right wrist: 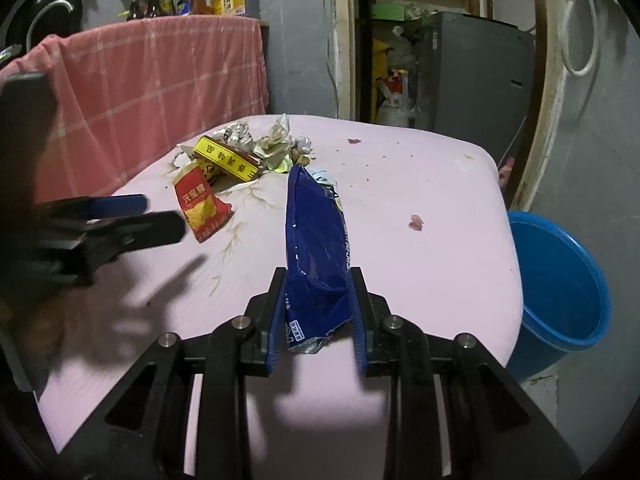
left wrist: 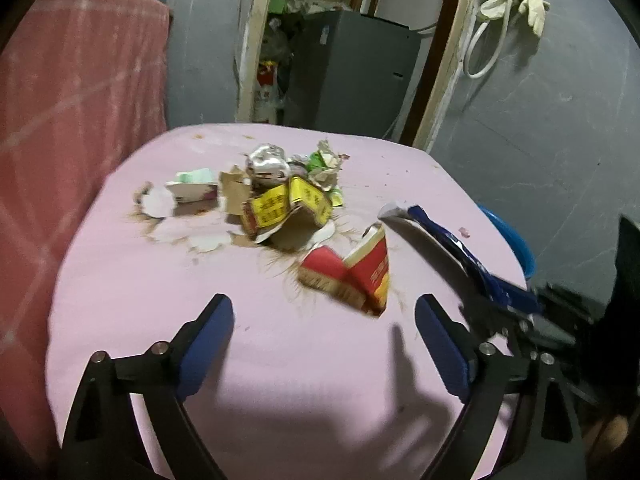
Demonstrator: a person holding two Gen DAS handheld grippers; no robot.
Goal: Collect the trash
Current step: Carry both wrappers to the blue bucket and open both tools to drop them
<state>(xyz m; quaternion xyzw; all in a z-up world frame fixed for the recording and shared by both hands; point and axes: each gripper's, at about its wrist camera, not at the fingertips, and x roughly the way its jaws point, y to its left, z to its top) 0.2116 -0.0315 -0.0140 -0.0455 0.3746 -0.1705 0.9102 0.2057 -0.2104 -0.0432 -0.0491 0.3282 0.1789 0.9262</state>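
Barely started imo: the blue bin (right wrist: 560,280) at the right edge looks empty, and the trash pile (left wrist: 276,196) plus a red packet (left wrist: 352,276) sit mid-frame on the pink table (left wrist: 160,300). The right gripper (right wrist: 318,312) pinches a blue wrapper (right wrist: 316,236) at center-bottom, angled down. The left gripper (left wrist: 324,344) gapes wide, empty, aimed at that packet.

The blue bucket (left wrist: 516,240) mostly hides behind the pink table (left wrist: 280,380) in the left wrist view. The left gripper (right wrist: 160,216) looks blurry. Letters on the red packet (right wrist: 200,204) are too small to read
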